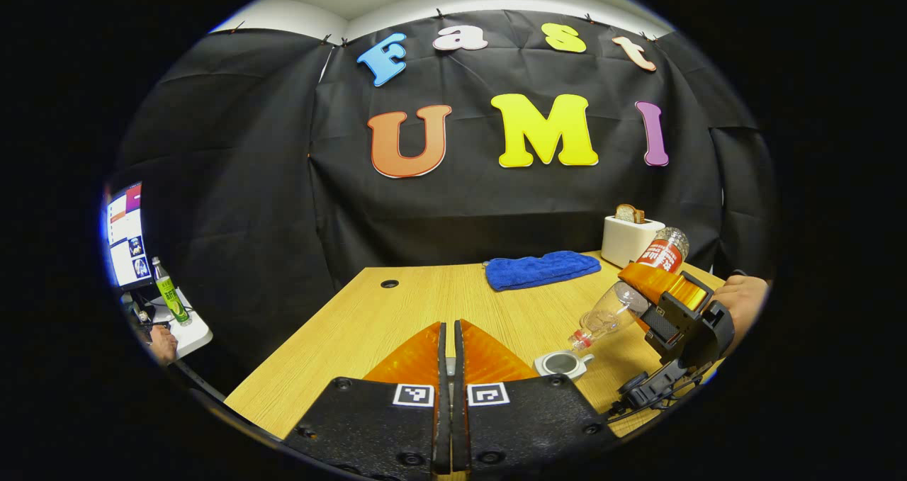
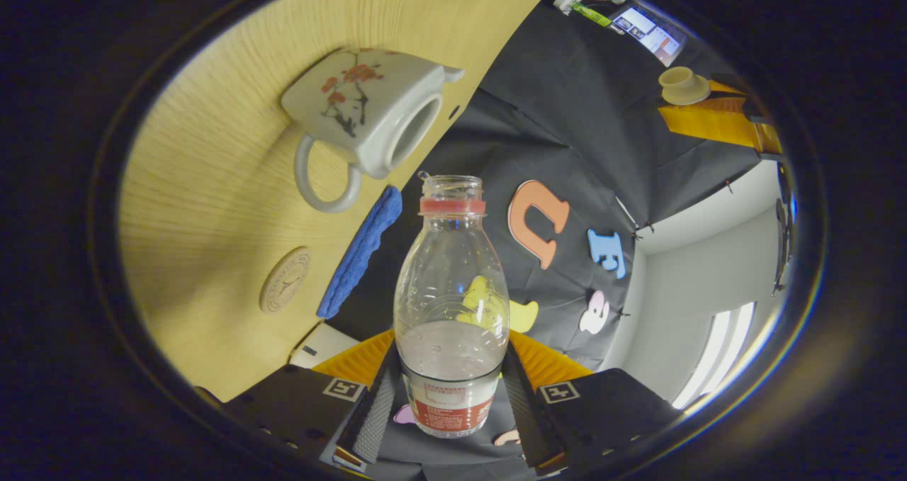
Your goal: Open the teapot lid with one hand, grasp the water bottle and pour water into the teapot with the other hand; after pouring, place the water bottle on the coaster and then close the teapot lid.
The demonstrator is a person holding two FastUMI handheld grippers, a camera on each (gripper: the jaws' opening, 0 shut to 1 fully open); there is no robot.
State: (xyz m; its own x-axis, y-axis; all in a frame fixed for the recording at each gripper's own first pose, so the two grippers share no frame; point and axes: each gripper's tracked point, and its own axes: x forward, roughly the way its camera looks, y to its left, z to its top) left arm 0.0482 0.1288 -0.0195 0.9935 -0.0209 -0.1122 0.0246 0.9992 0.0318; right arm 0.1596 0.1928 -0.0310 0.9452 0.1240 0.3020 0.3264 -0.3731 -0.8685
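My right gripper (image 1: 662,293) is shut on the clear water bottle (image 1: 623,300), which has a red label. The bottle is tilted, its open mouth pointing down just above the white teapot (image 1: 563,363). In the right gripper view the bottle (image 2: 453,283) stands between the fingers, and the teapot (image 2: 368,112), painted with red blossoms, shows its open top. My left gripper (image 1: 448,325) is shut, held over the table left of the teapot. In the right gripper view the left gripper (image 2: 708,112) holds the teapot lid (image 2: 680,84). I cannot tell whether water is flowing.
A round coaster (image 2: 285,280) lies on the wooden table (image 1: 397,311) near the teapot. A blue towel (image 1: 542,268) and a white toaster (image 1: 631,240) with bread sit at the back. A hand (image 1: 740,300) holds the right gripper. Left of the table stand a monitor (image 1: 126,233) and a green bottle (image 1: 170,293).
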